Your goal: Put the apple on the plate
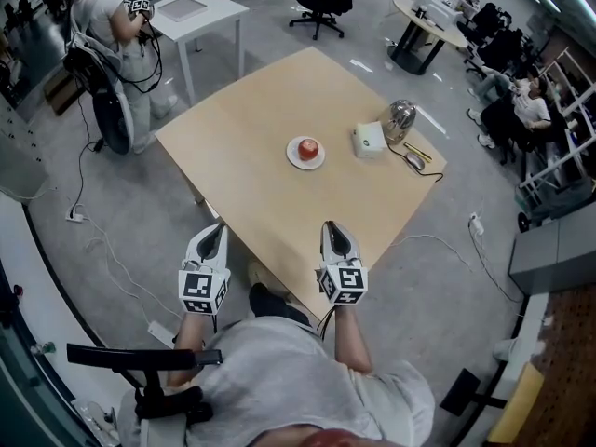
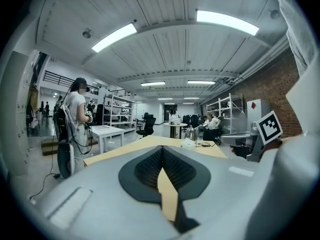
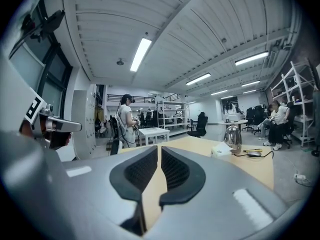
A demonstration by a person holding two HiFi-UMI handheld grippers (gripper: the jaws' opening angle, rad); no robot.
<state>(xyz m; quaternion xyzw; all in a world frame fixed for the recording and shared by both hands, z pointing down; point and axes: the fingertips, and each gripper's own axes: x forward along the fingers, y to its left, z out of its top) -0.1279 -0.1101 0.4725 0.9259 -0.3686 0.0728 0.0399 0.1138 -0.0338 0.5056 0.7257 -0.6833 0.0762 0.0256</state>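
Observation:
A red apple (image 1: 308,148) rests on a small white plate (image 1: 296,160) near the middle of the wooden table (image 1: 233,128). Both grippers hang at the table's near edge, well short of the plate. My left gripper (image 1: 215,229) is off the table's near left corner, and its pads meet at the tips (image 2: 162,149) with nothing between them. My right gripper (image 1: 333,225) is over the near edge, its pads (image 3: 159,149) drawn together to a thin slit, empty. Neither gripper view shows the apple or plate.
Right of the plate stand a white box (image 1: 370,141), a shiny metal kettle (image 1: 400,119), a mouse (image 1: 415,162) with cable and a yellow pen (image 1: 416,150). Another person (image 1: 116,26) stands by a white table (image 1: 197,9) at back left. Cables lie on the floor.

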